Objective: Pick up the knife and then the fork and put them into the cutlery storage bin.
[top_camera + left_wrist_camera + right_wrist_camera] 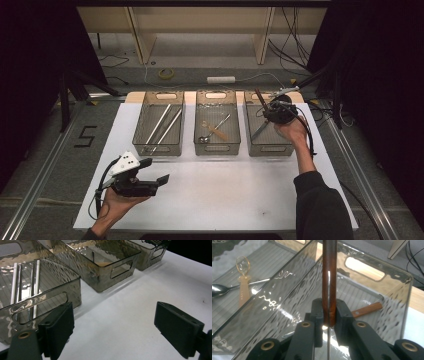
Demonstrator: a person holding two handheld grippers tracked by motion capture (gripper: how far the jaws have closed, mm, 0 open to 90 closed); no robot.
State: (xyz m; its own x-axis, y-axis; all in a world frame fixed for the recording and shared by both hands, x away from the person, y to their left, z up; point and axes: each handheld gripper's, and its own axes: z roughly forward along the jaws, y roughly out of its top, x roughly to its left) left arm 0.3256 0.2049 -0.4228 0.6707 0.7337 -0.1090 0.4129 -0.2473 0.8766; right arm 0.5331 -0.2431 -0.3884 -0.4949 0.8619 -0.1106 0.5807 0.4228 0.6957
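Nearest, the left tool rests low over the white bench, jaws spread wide with nothing between them. Farther back, the right tool is clenched on a brown-handled knife, held over the right-hand clear bin, where another wooden-handled knife lies inside.

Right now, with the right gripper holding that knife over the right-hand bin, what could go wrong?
1. The right gripper pinches the knife only at a narrow stretch of its brown handle; the long handle could pivot or slip in the pads.
2. Another knife already lies in the right bin; the held one could land on it.
3. The grip sits close to the bin's clear wall, so the jaws might clip the rim.
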